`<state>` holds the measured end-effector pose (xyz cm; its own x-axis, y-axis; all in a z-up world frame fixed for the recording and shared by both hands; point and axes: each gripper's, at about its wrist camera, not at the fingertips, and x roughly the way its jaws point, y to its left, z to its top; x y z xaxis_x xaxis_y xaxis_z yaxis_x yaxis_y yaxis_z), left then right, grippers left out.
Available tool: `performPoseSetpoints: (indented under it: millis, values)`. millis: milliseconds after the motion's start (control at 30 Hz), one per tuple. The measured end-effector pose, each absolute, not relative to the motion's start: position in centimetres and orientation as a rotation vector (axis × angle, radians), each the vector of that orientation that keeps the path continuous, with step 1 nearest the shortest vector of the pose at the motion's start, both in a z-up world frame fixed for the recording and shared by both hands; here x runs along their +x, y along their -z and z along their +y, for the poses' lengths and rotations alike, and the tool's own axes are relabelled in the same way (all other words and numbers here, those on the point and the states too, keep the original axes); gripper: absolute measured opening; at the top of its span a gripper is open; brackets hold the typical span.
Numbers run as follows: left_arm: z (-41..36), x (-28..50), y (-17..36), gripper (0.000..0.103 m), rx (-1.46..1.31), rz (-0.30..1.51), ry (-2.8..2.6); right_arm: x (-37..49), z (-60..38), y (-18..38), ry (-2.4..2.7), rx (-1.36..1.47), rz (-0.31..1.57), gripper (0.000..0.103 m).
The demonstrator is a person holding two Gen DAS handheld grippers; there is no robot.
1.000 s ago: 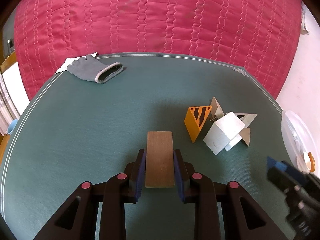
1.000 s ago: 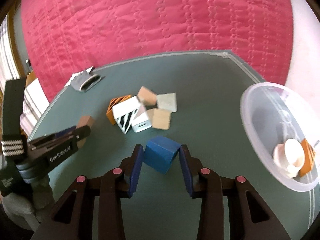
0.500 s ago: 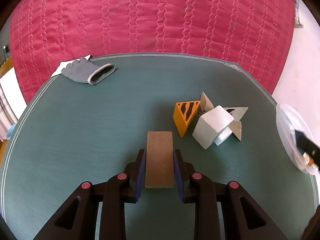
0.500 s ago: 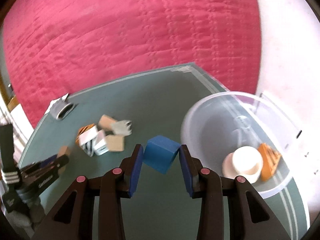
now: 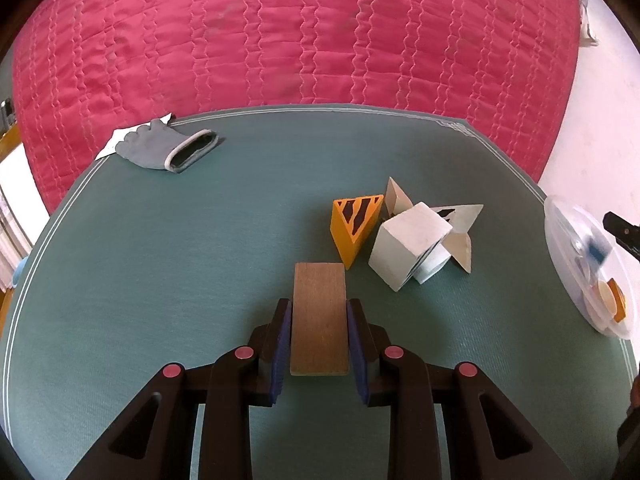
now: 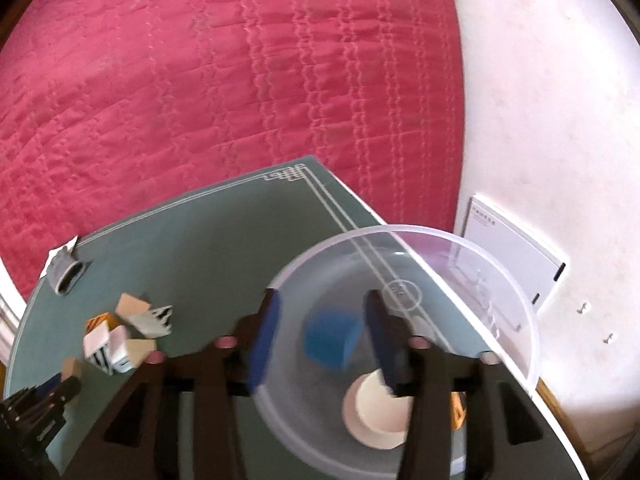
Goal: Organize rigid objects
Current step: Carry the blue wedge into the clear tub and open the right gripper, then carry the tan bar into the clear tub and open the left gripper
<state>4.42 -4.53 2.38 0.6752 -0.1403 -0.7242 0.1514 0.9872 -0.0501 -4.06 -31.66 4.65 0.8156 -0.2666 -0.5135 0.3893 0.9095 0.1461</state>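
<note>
My left gripper (image 5: 319, 312) is shut on a flat brown wooden block (image 5: 319, 316), above the green mat. Ahead and to its right lies a pile of blocks: an orange striped wedge (image 5: 354, 222), a white cube (image 5: 408, 244) and pale triangular pieces (image 5: 460, 216). My right gripper (image 6: 320, 324) is open over the clear plastic bowl (image 6: 516, 292). A blurred blue cube (image 6: 330, 340) is between its fingers, free of both pads, inside the bowl. The bowl also holds a cream round piece (image 6: 376, 410) and an orange block (image 6: 458, 410). The pile also shows in the right wrist view (image 6: 120, 336).
A grey glove (image 5: 168, 148) lies on a white paper at the mat's far left corner. A pink quilted bed (image 5: 300, 32) stands behind the table. The bowl (image 5: 568, 236) sits at the mat's right edge. A white booklet (image 6: 516, 252) lies on the floor beyond the bowl.
My right gripper moved right over the bowl, opened and let go of the blue cube, which is dropping in. My left gripper still holds the brown block; it shifted slightly left.
</note>
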Motion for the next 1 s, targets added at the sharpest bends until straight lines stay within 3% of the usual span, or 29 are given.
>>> performPoseSetpoints:
  millis: [567, 1000]
  values:
    - [-8.3, 3.6, -2.9, 0.029, 0.073, 0.817, 0.249, -9.2, -37.1, -3.9, 0.509, 0.331, 0.429, 0.059]
    - [-16.6, 3.4, -5.9, 0.029, 0.112, 0.801, 0.474, -11.7, -39.5, -2.8, 0.584, 0.368, 0.392, 0.059]
